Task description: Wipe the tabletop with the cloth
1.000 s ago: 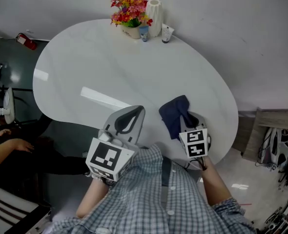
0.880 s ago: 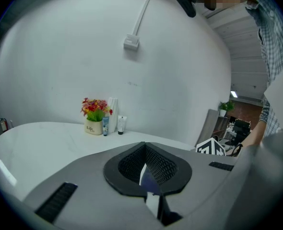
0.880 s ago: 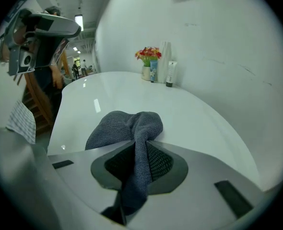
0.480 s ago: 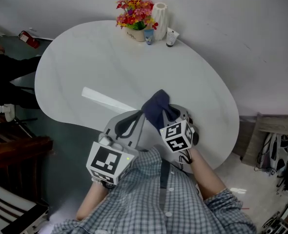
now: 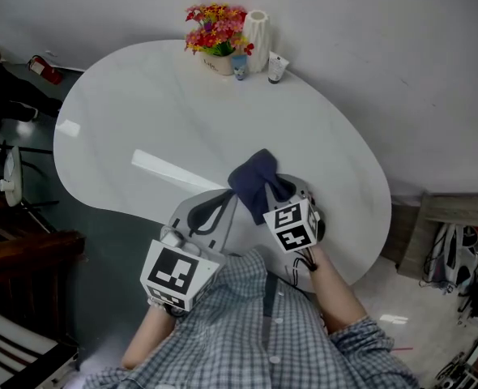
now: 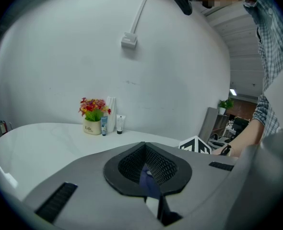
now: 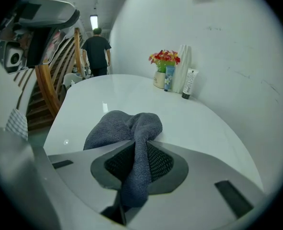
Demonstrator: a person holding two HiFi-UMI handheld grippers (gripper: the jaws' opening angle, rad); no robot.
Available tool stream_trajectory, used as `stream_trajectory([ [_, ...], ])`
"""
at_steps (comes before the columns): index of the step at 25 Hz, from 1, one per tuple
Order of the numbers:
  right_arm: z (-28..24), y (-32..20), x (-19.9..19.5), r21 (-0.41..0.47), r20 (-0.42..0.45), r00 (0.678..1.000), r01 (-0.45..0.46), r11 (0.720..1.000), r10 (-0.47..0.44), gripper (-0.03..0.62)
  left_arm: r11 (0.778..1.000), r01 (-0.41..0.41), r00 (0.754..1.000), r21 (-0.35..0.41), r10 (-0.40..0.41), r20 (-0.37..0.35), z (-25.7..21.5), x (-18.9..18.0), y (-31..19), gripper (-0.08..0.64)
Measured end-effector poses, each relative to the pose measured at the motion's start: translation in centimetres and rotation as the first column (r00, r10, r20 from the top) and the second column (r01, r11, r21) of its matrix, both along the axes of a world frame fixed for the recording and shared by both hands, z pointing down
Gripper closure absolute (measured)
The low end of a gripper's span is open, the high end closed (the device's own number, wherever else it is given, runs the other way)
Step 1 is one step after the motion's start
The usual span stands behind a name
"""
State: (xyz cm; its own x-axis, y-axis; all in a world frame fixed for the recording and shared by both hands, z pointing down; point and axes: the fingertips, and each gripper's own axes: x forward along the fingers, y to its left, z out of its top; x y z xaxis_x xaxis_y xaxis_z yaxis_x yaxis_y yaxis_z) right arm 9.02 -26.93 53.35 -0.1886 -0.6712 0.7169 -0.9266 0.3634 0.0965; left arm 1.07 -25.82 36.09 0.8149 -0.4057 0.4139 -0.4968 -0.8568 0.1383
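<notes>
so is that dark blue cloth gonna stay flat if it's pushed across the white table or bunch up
Probably floppy: the dark blue woven cloth sags and folds where the right hand-held gripper pinches it. Likely light, as its hump stands up without collapsing. It may bunch rather than slide flat on the glossy white tabletop.

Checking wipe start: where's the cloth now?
Head view, near table edge: dark blue cloth clamped in the right gripper, beside the left gripper.
</notes>
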Motion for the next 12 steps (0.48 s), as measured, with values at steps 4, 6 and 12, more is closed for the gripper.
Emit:
stream_trajectory([
  [4, 0.1, 0.2, 2.8, 0.005, 0.006, 0.998, -0.064, 0.998, 0.064, 0.529, 1.0, -0.001, 1.0, 0.0, 0.001, 0.004, 0.1, 0.5, 0.5, 0.554],
  [6, 0.2, 0.6, 4.9, 0.009, 0.015, 0.993, -0.121, 0.993, 0.121, 0.528, 1.0, -0.01, 1.0, 0.009, 0.01, 0.013, 0.1, 0.9, 0.9, 0.554],
  [12, 0.2, 2.1, 11.9, 0.027, -0.003, 0.96, -0.279, 0.96, 0.279, 0.529, 0.999, -0.036, 0.999, 0.011, 0.036, 0.011, 0.0, 2.1, 1.6, 0.554],
])
